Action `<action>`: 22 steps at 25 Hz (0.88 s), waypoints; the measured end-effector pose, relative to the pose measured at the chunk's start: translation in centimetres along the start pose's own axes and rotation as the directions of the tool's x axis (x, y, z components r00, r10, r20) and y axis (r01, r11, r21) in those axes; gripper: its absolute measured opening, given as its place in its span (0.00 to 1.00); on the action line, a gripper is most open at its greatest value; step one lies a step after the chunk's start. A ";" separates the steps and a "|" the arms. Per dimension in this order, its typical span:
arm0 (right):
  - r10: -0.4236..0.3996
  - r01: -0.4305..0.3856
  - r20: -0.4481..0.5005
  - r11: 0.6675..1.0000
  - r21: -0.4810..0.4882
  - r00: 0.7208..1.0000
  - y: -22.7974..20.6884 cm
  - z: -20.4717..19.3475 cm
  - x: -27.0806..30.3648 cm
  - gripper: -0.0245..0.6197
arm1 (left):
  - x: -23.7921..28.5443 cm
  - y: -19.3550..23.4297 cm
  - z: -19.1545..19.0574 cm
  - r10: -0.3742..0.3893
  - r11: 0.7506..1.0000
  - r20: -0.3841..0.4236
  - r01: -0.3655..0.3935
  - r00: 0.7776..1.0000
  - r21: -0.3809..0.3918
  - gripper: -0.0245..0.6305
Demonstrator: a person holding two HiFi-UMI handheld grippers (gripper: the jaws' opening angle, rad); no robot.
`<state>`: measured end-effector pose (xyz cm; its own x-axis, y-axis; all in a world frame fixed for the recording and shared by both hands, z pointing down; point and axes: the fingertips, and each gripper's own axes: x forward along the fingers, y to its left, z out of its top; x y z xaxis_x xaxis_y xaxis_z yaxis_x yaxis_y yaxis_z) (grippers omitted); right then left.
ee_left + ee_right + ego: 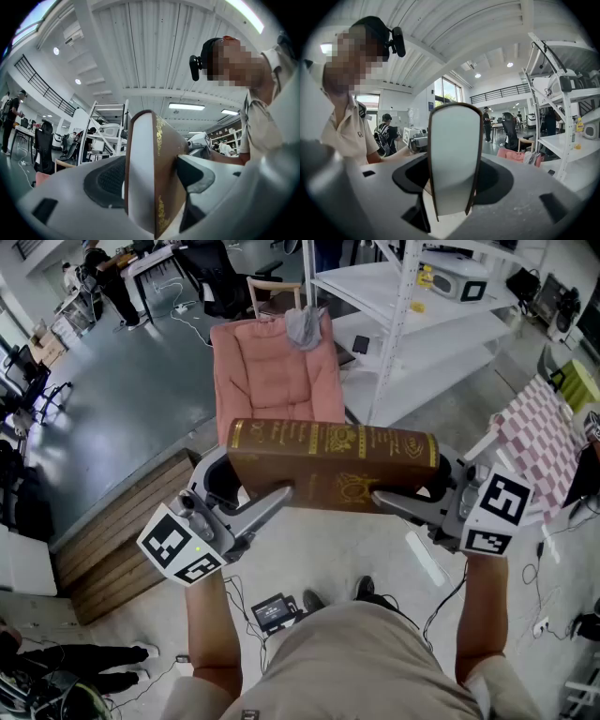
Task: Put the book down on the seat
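Note:
A thick brown book [333, 465] with gold ornament hangs level in front of me, spine up, carried by both grippers. My left gripper [274, 504] is shut on its left end and my right gripper [392, 502] on its right end. In the left gripper view the book [140, 159] stands on edge between the pads of the left gripper [152, 176]. The right gripper view shows the book's pale page edge [454, 150] clamped in the right gripper [454, 187]. The pink cushioned seat [277, 376] stands just beyond the book, also showing as the pink seat [515, 154] in the right gripper view.
A grey cloth [305, 326] hangs over the seat's backrest. White metal shelving [422, 324] stands to the right of the seat. A wooden platform [122, 540] lies at the left, a checked cloth [544, 442] at the right. A small device [275, 612] and cables lie by my feet.

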<state>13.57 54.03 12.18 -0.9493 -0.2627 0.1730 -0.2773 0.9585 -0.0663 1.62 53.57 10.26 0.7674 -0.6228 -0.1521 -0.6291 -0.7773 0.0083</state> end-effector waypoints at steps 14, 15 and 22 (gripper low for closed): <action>0.007 -0.007 -0.009 1.000 0.005 1.000 -0.1 -0.1 0.1 0.42 | 0.0 0.1 -0.1 0.004 1.000 -0.004 -0.004 1.000 -0.008 0.54; 0.007 -0.007 -0.010 1.000 0.004 1.000 -0.1 -0.1 0.1 0.42 | 0.0 0.1 -0.2 0.004 1.000 -0.002 -0.004 1.000 -0.008 0.54; 0.015 -0.015 -0.010 1.000 0.007 1.000 0.7 0.3 1.3 0.42 | -1.5 0.6 0.2 0.011 1.000 0.007 -0.011 1.000 -0.011 0.54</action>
<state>12.10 54.34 12.11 -0.9518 -0.2472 0.1814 -0.2642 0.9615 -0.0760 0.08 54.04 10.28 0.7598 -0.6304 -0.1593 -0.6358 -0.7716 0.0209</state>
